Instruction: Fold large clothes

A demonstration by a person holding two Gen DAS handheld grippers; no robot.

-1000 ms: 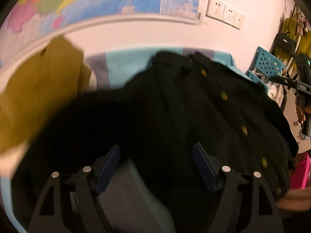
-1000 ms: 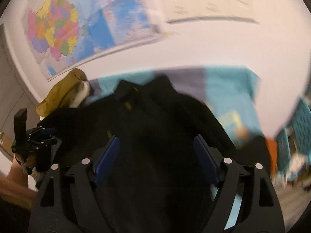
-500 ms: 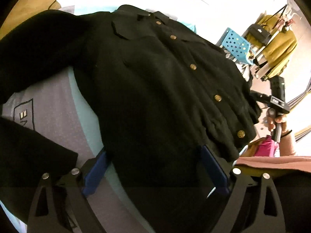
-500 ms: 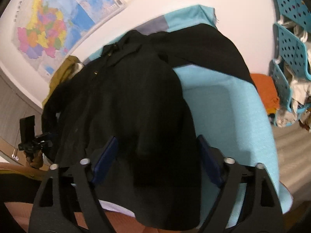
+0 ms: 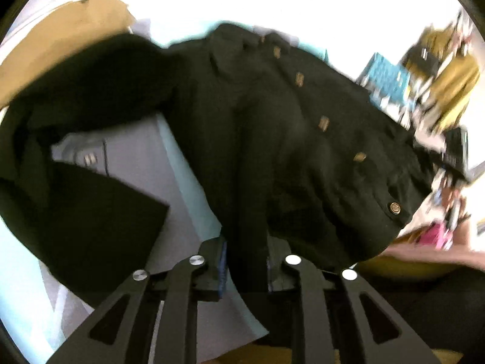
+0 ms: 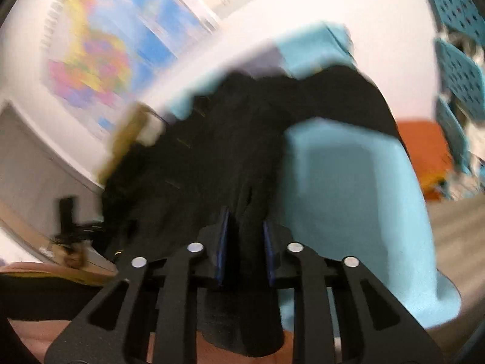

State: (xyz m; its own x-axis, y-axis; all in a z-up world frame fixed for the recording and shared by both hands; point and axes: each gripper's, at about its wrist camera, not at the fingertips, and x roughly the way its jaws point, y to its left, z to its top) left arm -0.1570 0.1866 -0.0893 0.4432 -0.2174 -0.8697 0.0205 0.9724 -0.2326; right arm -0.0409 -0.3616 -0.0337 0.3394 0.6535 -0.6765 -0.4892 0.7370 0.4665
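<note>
We see a black coat [image 5: 272,139] spread across a light blue table cover [image 6: 357,200], its row of brass buttons [image 5: 324,123] facing up and running from the collar at the far end toward the near hem. One sleeve [image 5: 91,212] lies off to the left in the left wrist view, over a grey patch of the cover. Our left gripper [image 5: 245,268] has just been closing, and its blue pads now pinch a fold of the coat's near hem between them. Our right gripper [image 6: 244,251] has likewise just been closing and is clamped on a bunched ridge of the same hem, with the cloth hanging down past its fingers over the table's near edge. A mustard garment [image 5: 60,39] rests at the far left of the table, touching the coat's shoulder. On the wall behind hangs a coloured map [image 6: 100,60], badly blurred. Blue perforated crates [image 6: 457,60] stand at the right.
</note>
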